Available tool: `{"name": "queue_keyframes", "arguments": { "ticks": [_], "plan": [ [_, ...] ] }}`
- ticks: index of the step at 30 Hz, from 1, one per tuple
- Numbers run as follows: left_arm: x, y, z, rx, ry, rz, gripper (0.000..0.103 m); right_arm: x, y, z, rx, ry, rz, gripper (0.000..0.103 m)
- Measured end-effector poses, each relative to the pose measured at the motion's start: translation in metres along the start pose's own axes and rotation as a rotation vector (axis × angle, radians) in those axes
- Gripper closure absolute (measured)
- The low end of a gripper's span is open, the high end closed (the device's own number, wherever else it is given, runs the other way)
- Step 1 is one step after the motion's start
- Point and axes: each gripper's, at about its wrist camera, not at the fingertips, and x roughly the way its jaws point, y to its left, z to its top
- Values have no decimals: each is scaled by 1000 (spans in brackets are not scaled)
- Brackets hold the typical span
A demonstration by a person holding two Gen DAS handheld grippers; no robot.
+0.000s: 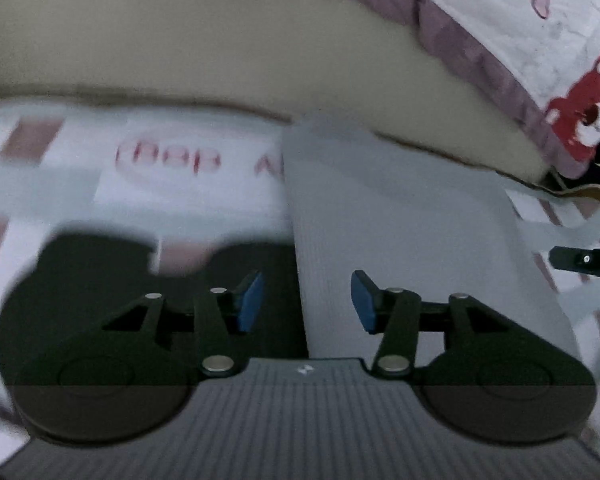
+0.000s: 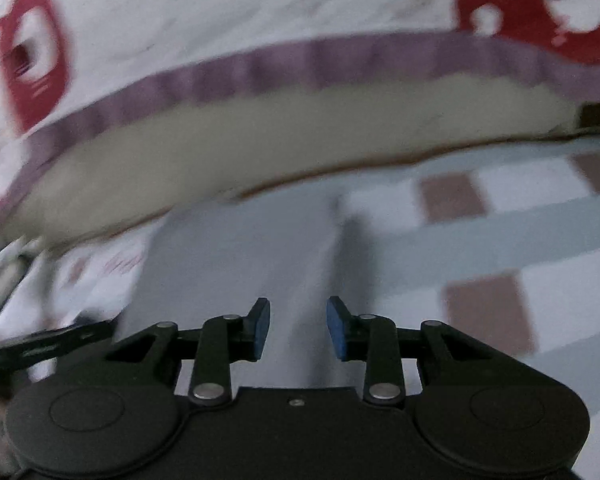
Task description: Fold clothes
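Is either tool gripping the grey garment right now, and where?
No. Left tool and right tool are both open over the grey garment, nothing between the pads.

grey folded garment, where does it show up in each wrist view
Left wrist: the grey folded garment runs from centre to lower right, between the open left gripper fingers.
Right wrist: it sits centre-left, ahead of the open right gripper.
Shared landmark: the purple-frilled quilt edge above the beige band.
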Motion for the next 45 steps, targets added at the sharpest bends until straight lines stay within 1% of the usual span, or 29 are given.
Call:
{"name": "queue_keyframes", "arguments": {
  "ticks": [1,2,3,4,5,7,9,12,15,16,17,18,21,22,23,24,26,29,33,37,38,40,41,42,45],
  "plan": [
    [-6,0,-9,-7,10,-3,54,-5,8,-6,-34,25,32,66],
    [-11,-1,-17,-10,20,-4,54,-11,16,-12,-87,47,48,69],
    [-16,-2,-25,-12,31,-5,54,-17,26,-19,-155,66,45,72],
    [-20,-5,-34,-12,42,-7,54,-23,36,-26,-223,85,43,79],
    [-24,-7,-42,-9,59,-11,54,-29,44,-34,-284,105,37,83],
    [-29,-12,-54,-12,95,-20,54,-36,51,-47,-362,148,9,83],
    [-33,-16,-64,-12,120,-25,54,-37,46,-56,-355,201,-15,83],
    [-42,-22,-74,14,124,-20,54,-35,34,-68,-324,279,-51,81],
    [-44,-25,-78,37,126,-9,54,-30,28,-71,-286,309,-74,81],
    [-44,-26,-77,31,126,-9,54,-28,27,-72,-291,320,-75,79],
    [-45,-26,-77,26,126,-11,53,-26,27,-74,-297,331,-76,74],
    [-45,-26,-77,21,125,-13,53,-24,27,-75,-302,342,-77,73],
    [-44,-27,-77,29,122,-8,52,-18,26,-80,-318,375,-79,73],
    [-44,-28,-76,35,123,-6,52,-16,26,-82,-323,386,-80,83],
    [-44,-29,-76,43,125,-3,52,-16,28,-83,-352,388,-86,100],
    [-44,-30,-76,52,127,0,52,-22,34,-84,-421,373,-107,100],
    [-44,-32,-77,85,135,6,52,-30,44,-83,-485,370,-151,100],
    [-44,-39,-79,159,144,21,52,-28,36,-82,-429,411,-181,100],
    [-46,-47,-82,235,149,48,47,-25,26,-80,-355,463,-220,100],
    [-52,-55,-84,302,143,65,47,-21,21,-80,-318,492,-239,100],
    [-58,-57,-85,327,116,51,47,-18,19,-82,-322,510,-262,103],
    [-73,-64,-89,391,36,6,46,-11,15,-87,-356,543,-347,101],
    [-76,-68,-93,422,20,-4,45,-9,13,-88,-370,553,-386,101],
    [-75,-73,-96,452,19,-7,45,-9,12,-89,-378,547,-402,101],
    [-72,-89,-108,541,18,-15,45,-26,20,-82,-380,425,-311,97]
  ]
}}
